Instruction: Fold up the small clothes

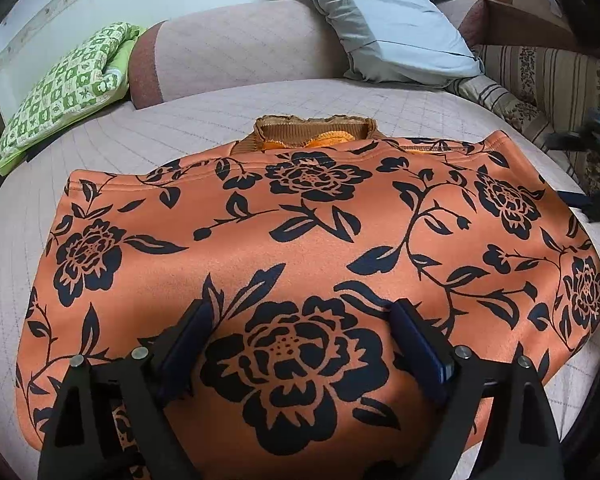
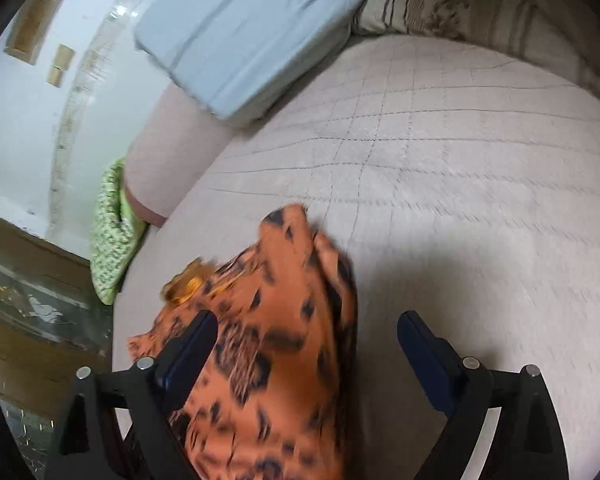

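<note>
An orange garment with a black flower print [image 1: 300, 232] lies spread flat on the pale quilted bed [image 1: 204, 120], its brown ribbed collar [image 1: 312, 130] at the far edge. My left gripper [image 1: 302, 316] is open just above its near middle, holding nothing. In the right wrist view the same garment [image 2: 268, 320] is blurred and bunched at the lower left. My right gripper [image 2: 306, 328] is open over its right edge, with the right finger above bare bed [image 2: 440, 160].
A green patterned cushion [image 1: 64, 92] lies at the far left. A light blue pillow [image 1: 384, 20] and a striped floral cushion [image 1: 540, 76] lie at the back right. A wooden floor [image 2: 28, 312] shows past the bed's left edge.
</note>
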### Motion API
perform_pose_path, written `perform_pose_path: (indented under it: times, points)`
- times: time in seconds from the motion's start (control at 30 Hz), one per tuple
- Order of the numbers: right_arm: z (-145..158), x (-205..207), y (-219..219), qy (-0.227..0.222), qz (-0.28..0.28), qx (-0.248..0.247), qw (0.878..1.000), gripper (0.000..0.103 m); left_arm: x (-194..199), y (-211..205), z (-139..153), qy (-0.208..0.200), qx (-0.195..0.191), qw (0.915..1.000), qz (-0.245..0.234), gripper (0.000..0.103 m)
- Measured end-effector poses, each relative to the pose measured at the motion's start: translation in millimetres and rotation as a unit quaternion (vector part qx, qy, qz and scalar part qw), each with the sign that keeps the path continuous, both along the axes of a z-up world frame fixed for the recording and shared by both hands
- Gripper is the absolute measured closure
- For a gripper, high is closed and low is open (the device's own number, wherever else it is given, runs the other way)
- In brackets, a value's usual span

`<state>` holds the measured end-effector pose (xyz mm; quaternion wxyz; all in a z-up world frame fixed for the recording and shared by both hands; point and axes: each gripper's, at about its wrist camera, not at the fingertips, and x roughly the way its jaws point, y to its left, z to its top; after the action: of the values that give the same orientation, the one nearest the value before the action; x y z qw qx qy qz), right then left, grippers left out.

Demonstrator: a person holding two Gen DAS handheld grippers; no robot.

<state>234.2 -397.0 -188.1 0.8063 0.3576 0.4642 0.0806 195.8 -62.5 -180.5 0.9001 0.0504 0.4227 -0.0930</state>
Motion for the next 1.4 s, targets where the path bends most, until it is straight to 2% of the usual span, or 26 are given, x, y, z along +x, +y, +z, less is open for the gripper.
perform_pose_path:
  times: [0.07,0.1,0.13,0.17,0.23,0.3,0.37,0.43,0.5,0.6,0.7,0.8,0.87,0.93,0.97,1.0,1.03,1.07,1.1,1.17,1.2,1.23,1.27,1.3,1.37,1.4]
  points:
    - [-14.6,22.5,12.1,0.022,0.025,-0.007,0.999,0.013,1.8,1.4,-0.3,0.003,-0.005,1.0000,-0.001,0.011]
    - [-16.2,24.0,14.4,0.018,0.029,-0.019,0.999,0.024,2.6,1.6,-0.5,0.005,-0.007,1.0000,0.000,0.011]
    - [-14.8,28.3,20.1,0.017,0.040,-0.024,0.999,0.050,3.2,2.1,-0.7,0.006,-0.009,0.9999,0.001,0.011]
    - [-13.2,29.0,25.2,0.026,0.051,-0.033,0.998,0.091,3.3,2.2,-0.5,0.007,-0.011,0.9999,0.002,0.011]
    - [0.2,26.2,36.8,0.013,0.054,-0.076,0.996,0.091,3.5,1.4,-0.6,0.008,-0.011,0.9999,0.003,0.011]
    - [-8.4,26.3,27.3,0.025,0.031,-0.077,0.996,0.091,3.9,1.5,-0.4,0.009,-0.011,0.9999,0.003,0.011]
    - [-29.2,25.5,16.0,0.043,0.004,-0.046,0.998,0.089,4.3,1.6,-0.4,0.010,-0.011,0.9999,0.002,0.011]
    - [-26.9,18.9,10.5,0.023,-0.017,-0.003,1.000,0.081,3.7,2.8,-0.5,0.009,-0.013,0.9999,0.002,0.011]
    - [-19.4,14.4,7.3,0.026,-0.024,0.012,0.999,0.081,3.2,3.2,-0.4,0.008,-0.011,0.9999,0.002,0.011]
    - [8.3,9.9,5.3,0.015,-0.052,-0.043,0.998,0.081,1.3,1.9,-0.5,0.005,-0.010,0.9999,0.007,0.011]
    - [40.1,12.1,27.5,-0.030,-0.027,-0.097,0.994,0.081,0.8,1.5,-0.5,0.004,-0.009,0.9999,0.008,0.011]
    - [46.3,28.8,50.3,-0.049,0.043,-0.069,0.996,0.081,1.2,2.1,-0.3,0.004,-0.008,0.9999,0.007,0.011]
    - [31.0,45.4,60.2,-0.035,0.076,-0.059,0.995,0.078,0.7,2.4,-0.5,0.004,-0.008,0.9999,0.007,0.011]
    - [-6.7,61.9,47.0,0.029,0.056,-0.086,0.994,0.078,1.2,2.8,-0.5,0.005,-0.009,0.9999,0.005,0.010]
    - [-27.7,60.8,29.3,0.041,0.020,-0.032,0.998,0.088,1.7,2.8,-0.4,0.005,-0.010,0.9999,0.004,0.010]
    - [-40.5,51.4,9.2,0.036,-0.040,0.054,0.997,0.093,2.3,2.8,-0.6,0.007,-0.010,0.9999,0.004,0.010]
    - [-42.3,44.9,4.0,0.038,-0.066,0.081,0.994,0.093,2.5,3.0,-0.4,0.006,-0.010,0.9999,0.004,0.010]
    - [-34.8,41.7,8.7,0.037,-0.064,0.064,0.995,0.090,3.0,3.2,-0.5,0.008,-0.010,0.9999,0.005,0.010]
    - [-19.8,41.0,21.5,0.024,-0.032,0.022,0.999,0.086,3.9,2.5,-0.2,0.009,-0.010,0.9999,0.007,0.010]
    - [-5.1,42.7,38.8,-0.017,0.033,-0.014,0.999,0.080,4.4,2.0,-0.1,0.011,-0.009,0.9998,0.011,0.010]
    - [-11.6,46.6,38.3,0.006,0.029,-0.053,0.998,0.076,4.5,1.4,-0.1,0.011,-0.009,0.9998,0.011,0.010]
    - [-25.9,48.3,28.6,0.039,0.001,-0.037,0.999,0.079,4.4,2.3,0.6,0.010,-0.014,0.9998,0.009,0.010]
    - [-33.5,40.8,14.6,0.045,-0.050,0.031,0.997,0.081,4.0,5.3,2.8,0.011,-0.024,0.9996,0.008,0.010]
    - [-26.5,35.3,14.8,0.044,-0.068,0.026,0.996,0.079,2.5,10.4,6.7,0.010,-0.042,0.9990,0.011,0.010]
    - [2.5,23.8,39.9,0.022,-0.035,-0.073,0.996,0.075,-9.9,36.1,27.9,-0.030,-0.116,0.9924,0.031,0.010]
    - [15.1,14.4,55.4,0.005,-0.008,-0.101,0.995,0.073,-21.1,55.2,41.8,-0.064,-0.138,0.9867,0.057,0.010]
